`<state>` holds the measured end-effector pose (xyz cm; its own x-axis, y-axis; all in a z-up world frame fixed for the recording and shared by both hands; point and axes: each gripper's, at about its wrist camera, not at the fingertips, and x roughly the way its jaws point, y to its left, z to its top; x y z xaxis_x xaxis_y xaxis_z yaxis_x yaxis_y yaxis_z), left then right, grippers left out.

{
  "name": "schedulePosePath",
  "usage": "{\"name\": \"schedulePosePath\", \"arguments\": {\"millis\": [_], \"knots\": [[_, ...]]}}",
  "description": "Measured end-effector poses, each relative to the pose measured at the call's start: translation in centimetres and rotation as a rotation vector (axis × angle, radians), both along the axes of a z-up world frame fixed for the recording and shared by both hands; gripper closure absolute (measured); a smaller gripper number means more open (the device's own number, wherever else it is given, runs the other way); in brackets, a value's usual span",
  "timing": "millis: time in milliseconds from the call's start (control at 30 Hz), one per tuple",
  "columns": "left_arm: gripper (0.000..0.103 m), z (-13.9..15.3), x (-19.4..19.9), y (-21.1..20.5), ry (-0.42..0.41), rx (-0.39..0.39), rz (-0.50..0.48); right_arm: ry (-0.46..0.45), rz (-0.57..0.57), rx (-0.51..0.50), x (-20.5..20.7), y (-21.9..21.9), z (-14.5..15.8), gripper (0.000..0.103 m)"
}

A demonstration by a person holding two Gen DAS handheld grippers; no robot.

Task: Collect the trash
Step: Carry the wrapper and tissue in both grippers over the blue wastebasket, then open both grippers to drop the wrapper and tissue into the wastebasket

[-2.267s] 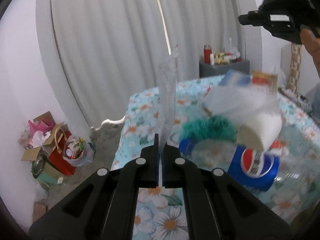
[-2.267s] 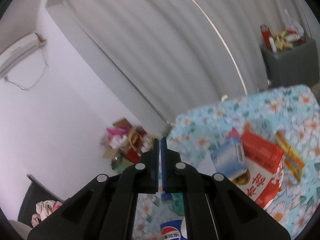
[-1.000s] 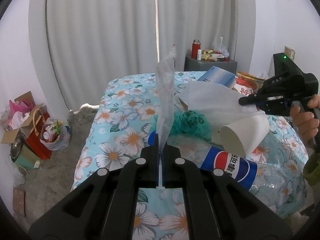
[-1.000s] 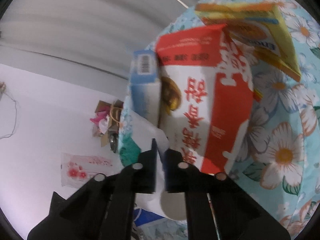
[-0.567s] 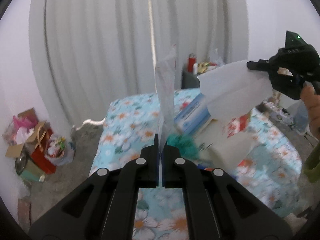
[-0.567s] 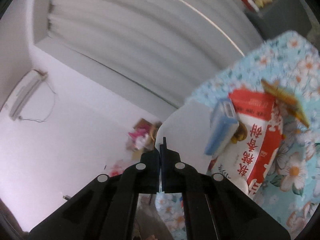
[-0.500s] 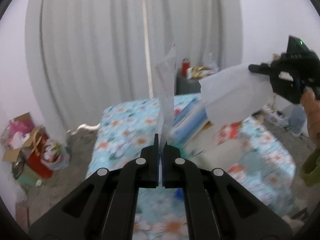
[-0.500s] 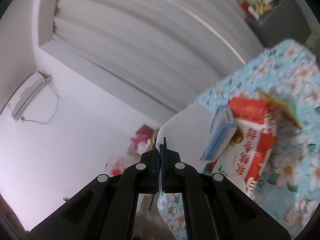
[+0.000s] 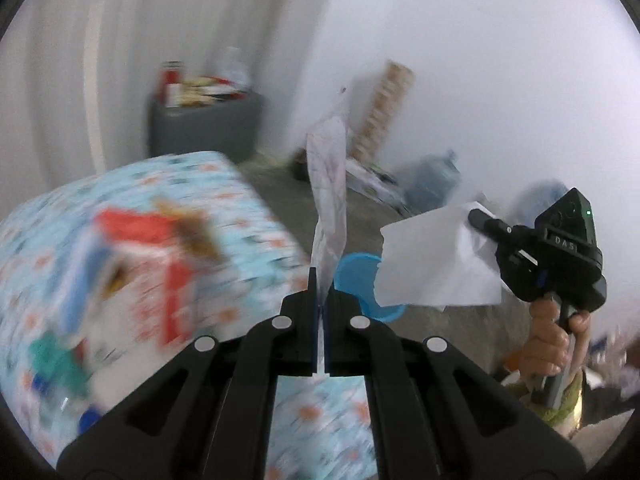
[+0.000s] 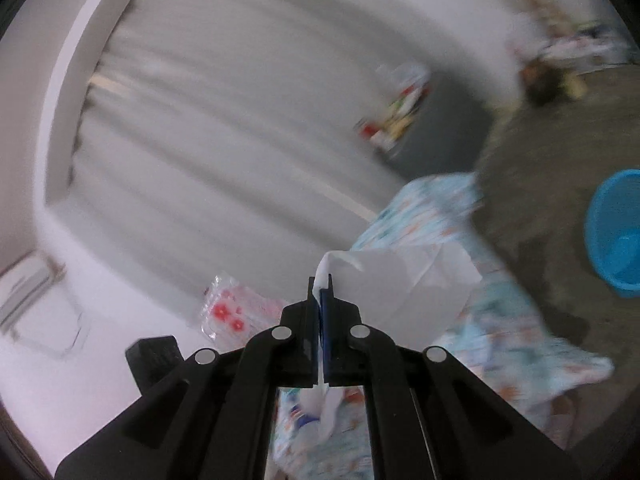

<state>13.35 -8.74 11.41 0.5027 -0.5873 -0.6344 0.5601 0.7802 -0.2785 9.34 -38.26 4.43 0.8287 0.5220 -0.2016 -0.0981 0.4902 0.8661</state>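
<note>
My left gripper (image 9: 321, 284) is shut on a clear plastic wrapper (image 9: 329, 184) that stands up from its tips. In the left wrist view my right gripper (image 9: 478, 216), in a person's hand (image 9: 552, 340), is shut on a white sheet of paper (image 9: 436, 260) that hangs over a blue bin (image 9: 356, 276) on the floor. In the right wrist view the right gripper (image 10: 321, 292) is shut on the same white paper (image 10: 416, 284); the blue bin (image 10: 616, 236) lies at the right edge. The flowered table (image 9: 168, 200) with blurred trash is at the left.
A red and white carton (image 9: 160, 256), a teal tuft (image 9: 52, 360) and a bottle cap lie blurred on the table. A grey cabinet (image 9: 204, 120) with bottles stands by the curtain. Water jugs (image 9: 432, 184) and clutter line the far wall. Bare grey floor (image 10: 540, 168) surrounds the bin.
Both grippers have swung right, away from the table, toward the blue bin on the floor. The right gripper closed on the white paper and lifted it off; the left still holds the wrapper.
</note>
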Motion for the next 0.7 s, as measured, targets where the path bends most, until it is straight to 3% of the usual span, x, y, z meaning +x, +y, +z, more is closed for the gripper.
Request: {"name": "schedulePosePath", "arguments": {"millis": [167,367,467,700], "knots": [[0.103,-3.0,3.6,-12.8,0.07,0.096,-0.198,0.069,-0.196,0.001,-3.0,-7.2,-2.9,0.102],[0.103,-9.8,7.3,-25.8,0.169,0.249,-0.325,0.22,-0.313,0.074,-1.7,-15.0,-10.3,0.101],[0.103,-14.0,8.9,-31.0,0.219,0.32,-0.372,0.302,-0.34,0.104,0.1,-17.4,-14.7,0.101],[0.102,-23.3,15.0,-37.6,0.356,0.402,-0.38,0.489,-0.387,0.113,5.8,-21.5,-24.1,0.097]]}}
